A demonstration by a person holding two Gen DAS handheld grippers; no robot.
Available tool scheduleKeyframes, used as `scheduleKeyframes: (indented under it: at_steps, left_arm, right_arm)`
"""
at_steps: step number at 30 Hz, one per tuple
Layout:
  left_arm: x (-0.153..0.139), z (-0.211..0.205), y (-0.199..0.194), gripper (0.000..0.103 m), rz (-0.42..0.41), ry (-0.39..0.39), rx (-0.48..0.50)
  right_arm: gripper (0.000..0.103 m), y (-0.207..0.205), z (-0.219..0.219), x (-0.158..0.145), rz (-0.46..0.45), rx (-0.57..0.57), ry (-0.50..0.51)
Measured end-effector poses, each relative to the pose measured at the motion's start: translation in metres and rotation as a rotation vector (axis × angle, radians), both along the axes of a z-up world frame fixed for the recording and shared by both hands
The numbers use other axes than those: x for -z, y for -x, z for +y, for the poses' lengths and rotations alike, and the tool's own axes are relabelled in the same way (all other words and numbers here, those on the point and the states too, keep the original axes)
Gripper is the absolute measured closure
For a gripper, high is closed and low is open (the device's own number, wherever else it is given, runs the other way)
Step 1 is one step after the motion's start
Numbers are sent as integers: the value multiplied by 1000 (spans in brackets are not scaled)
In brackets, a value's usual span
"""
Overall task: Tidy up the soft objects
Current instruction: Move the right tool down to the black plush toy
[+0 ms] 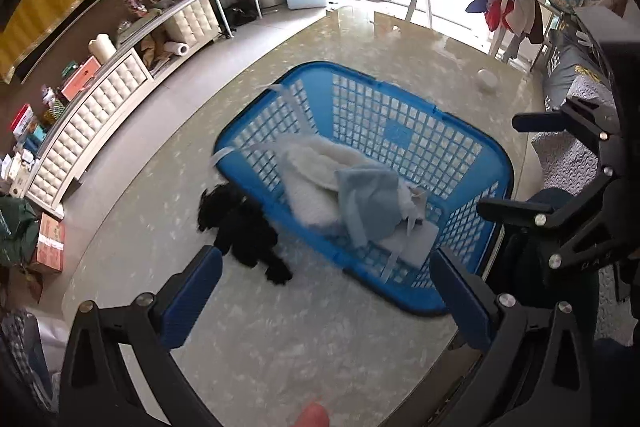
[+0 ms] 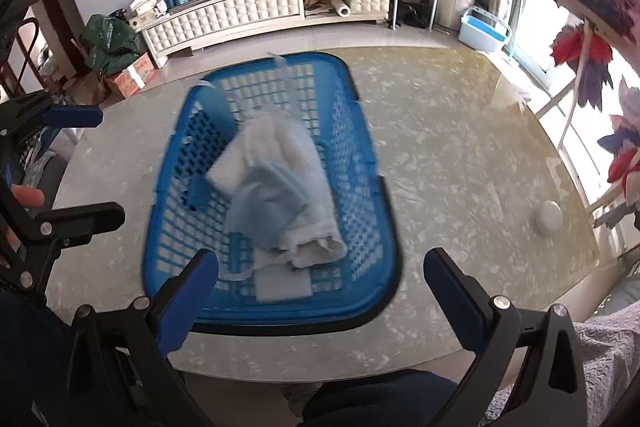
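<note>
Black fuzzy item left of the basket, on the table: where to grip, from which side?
Grip the black fuzzy item at its bulky middle, coming straight down from above with the left tongs, which are open and empty. It lies flat and sprawled on the table, its far edge against the blue basket wall, so a side approach from there is blocked. Thin trailing ends would probably slip.

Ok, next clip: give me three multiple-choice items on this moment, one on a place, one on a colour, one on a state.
1. Where does the black soft item lie?
A. inside the basket
B. on the table beside the basket
C. on the floor

2. What colour is the basket?
A. blue
B. green
C. white

3. How does the left gripper stand?
A. shut on a cloth
B. shut, empty
C. open, empty

Answers: 1 B, it rests on the tabletop against the basket's outer wall. 2 A, its lattice walls are blue. 3 C, the fingers stand wide apart with nothing between.
</note>
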State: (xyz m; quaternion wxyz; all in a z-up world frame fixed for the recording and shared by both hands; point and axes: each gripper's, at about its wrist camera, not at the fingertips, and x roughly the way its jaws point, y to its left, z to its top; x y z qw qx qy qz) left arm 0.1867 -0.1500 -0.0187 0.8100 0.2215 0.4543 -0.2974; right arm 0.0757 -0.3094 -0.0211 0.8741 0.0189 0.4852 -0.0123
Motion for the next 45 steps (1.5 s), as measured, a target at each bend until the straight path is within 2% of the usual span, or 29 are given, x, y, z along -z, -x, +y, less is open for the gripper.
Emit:
scheduleKeyframes:
  at_steps: [8,11,18,28,31,40,45]
  left_arm:
    - [2,58,10,0,35,89,-61]
    - [3,82,11,0,40,122,-106]
    - [10,118,22,0,33,119,-110]
    - [23,183,10,0,38,182,-257]
    - [31,198,2,0,38,179,-283]
    - [59,235,-22,0,45,178,-347]
    - [74,244,-32,0,74,181,-354]
  right_arm:
    - [0,-6,33,-1,-17,-31,-44]
    - [0,-11,53,-1,-18,-65,1]
    - [0,-23,91,1,-26,-91,10]
    - [0,-43,146,10,-24,-165,68]
    - [0,-52,159,13,-27,-182,81]
    - [0,-82,193,39,-8,-196,122]
    - [0,-100,202,61,34,-179,133]
